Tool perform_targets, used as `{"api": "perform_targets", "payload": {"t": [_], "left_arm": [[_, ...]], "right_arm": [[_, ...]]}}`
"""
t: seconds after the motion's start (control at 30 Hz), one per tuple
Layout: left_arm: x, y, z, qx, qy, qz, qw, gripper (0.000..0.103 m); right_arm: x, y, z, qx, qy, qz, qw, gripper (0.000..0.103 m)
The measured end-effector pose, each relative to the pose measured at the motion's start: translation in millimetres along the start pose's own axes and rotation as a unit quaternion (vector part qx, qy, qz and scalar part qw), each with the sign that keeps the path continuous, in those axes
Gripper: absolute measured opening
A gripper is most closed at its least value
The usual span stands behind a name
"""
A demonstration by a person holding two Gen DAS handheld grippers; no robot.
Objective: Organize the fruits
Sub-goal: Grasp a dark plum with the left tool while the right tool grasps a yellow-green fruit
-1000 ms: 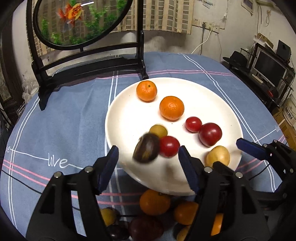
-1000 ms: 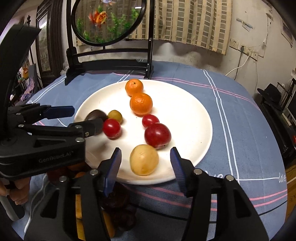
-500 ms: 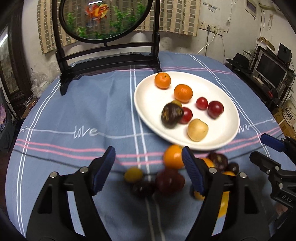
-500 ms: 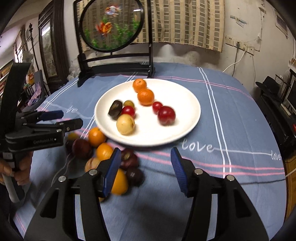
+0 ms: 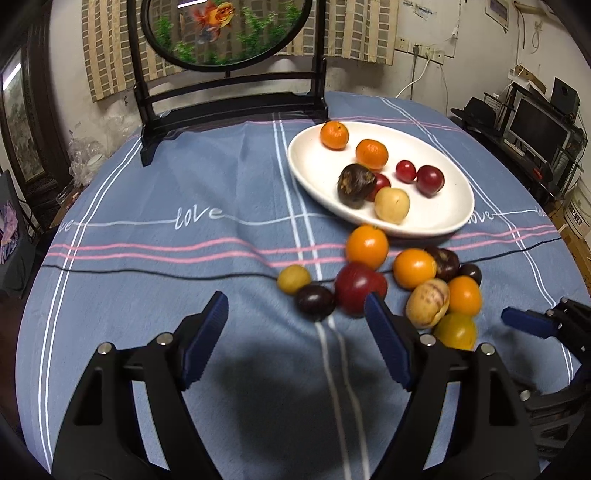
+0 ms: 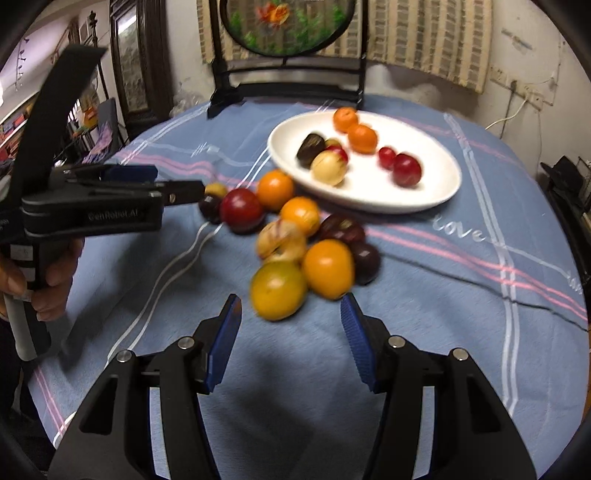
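Note:
A white plate [image 5: 317,168] [image 6: 436,184] holds several fruits: two oranges, a dark passion fruit [image 5: 355,181], red plums and a pale yellow fruit [image 5: 391,205]. A loose pile lies on the cloth in front of it: oranges [image 5: 366,246], a big red plum [image 5: 360,288], dark plums, a striped pepino [image 5: 427,302] and a yellow-green orange [image 6: 279,290]. My left gripper [image 5: 295,332] is open and empty, just short of the pile. My right gripper [image 6: 290,332] is open and empty, near the yellow-green orange.
A round table under a blue striped cloth [image 5: 184,240] bears everything. A black-framed goldfish screen [image 5: 229,33] stands at the back. A desk with monitors [image 5: 535,122] is off to the right. The left gripper's body [image 6: 92,206] shows in the right wrist view.
Both grippers have drawn back from the plate toward the table's near side. The passion fruit, in motion a second ago, now rests on the plate. Both stay open.

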State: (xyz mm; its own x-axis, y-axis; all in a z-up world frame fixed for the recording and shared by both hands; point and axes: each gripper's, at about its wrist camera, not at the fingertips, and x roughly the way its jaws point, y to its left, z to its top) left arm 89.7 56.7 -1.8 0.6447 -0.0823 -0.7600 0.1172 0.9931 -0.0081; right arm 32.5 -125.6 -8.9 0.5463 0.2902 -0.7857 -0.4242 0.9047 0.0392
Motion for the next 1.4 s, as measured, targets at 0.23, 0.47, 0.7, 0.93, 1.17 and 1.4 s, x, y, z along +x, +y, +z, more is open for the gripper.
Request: {"api": "perform_targets", "payload": {"t": [0.23, 0.47, 0.7, 0.93, 1.17, 1.4], "left_arm": [[5, 11, -9, -0.006, 0.010, 0.005, 0.9999, 0.078], [17, 10, -12, -0.003, 0.024, 0.006, 0.9997, 0.078], [32, -1, -11, 0.002, 0.040, 0.004, 0.9992, 0.075], [46, -14, -7, 0.009, 0.057, -0.005, 0.9983, 0.066], [47, -18, -6, 0.036, 0.058, -0.039, 0.9969, 0.053], [46, -15, -11, 0.056, 0.063, -0.033, 0.9959, 0.049]], "right_arm": [[27, 17, 9, 0.000, 0.025, -0.012, 1.000, 0.057], [38, 14, 15, 0.023, 0.022, -0.037, 0.999, 0.037], [16, -7, 1, 0.040, 0.001, 0.004, 0.999, 0.037], [2, -19, -2, 0.060, -0.022, 0.033, 0.997, 0.037], [-1, -19, -3, 0.055, -0.027, 0.048, 0.997, 0.037], [-4, -19, -3, 0.055, -0.035, 0.051, 0.997, 0.037]]}}
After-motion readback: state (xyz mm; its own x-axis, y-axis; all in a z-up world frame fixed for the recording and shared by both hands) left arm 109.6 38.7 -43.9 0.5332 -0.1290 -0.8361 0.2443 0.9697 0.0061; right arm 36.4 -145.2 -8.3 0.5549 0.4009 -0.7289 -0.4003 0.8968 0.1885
